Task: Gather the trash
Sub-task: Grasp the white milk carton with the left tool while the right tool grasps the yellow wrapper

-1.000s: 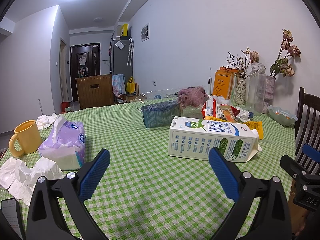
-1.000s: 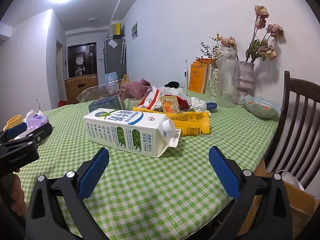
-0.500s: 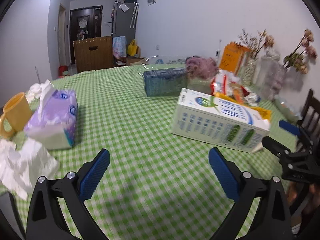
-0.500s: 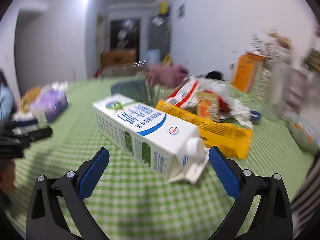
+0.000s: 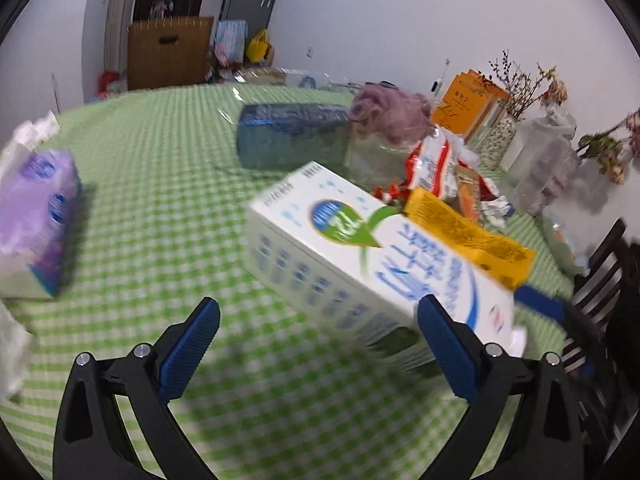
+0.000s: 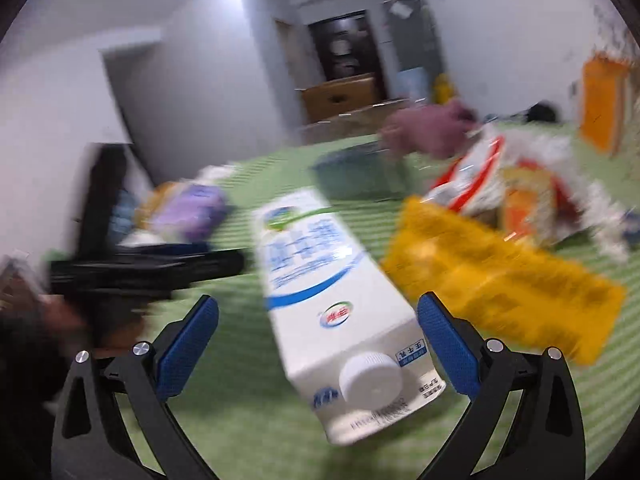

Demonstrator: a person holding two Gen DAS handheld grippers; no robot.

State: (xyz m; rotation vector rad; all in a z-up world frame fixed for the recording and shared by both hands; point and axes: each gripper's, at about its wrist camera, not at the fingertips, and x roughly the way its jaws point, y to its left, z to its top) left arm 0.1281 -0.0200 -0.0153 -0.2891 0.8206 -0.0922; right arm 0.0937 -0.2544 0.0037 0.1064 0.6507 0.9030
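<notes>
right gripper is spread wide around the capped end of the one white-and-blue milk carton lying flat on the green checked tablecloth, nothing clamped; left gripper is likewise open and empty just short of it. if closed on the sloped gable, the carton could be squeezed out or crushed. counted: one yellow foil wrapper, one red-white snack bag, one purple tissue pack.

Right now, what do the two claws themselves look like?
Both look alike. The left claw and the right claw each have a black, Y-shaped frame with cut-out openings and round silver bolts. Each finger ends in a long blue textured pad. No cables or sleeves show; any lettering is too blurred to read.
</notes>
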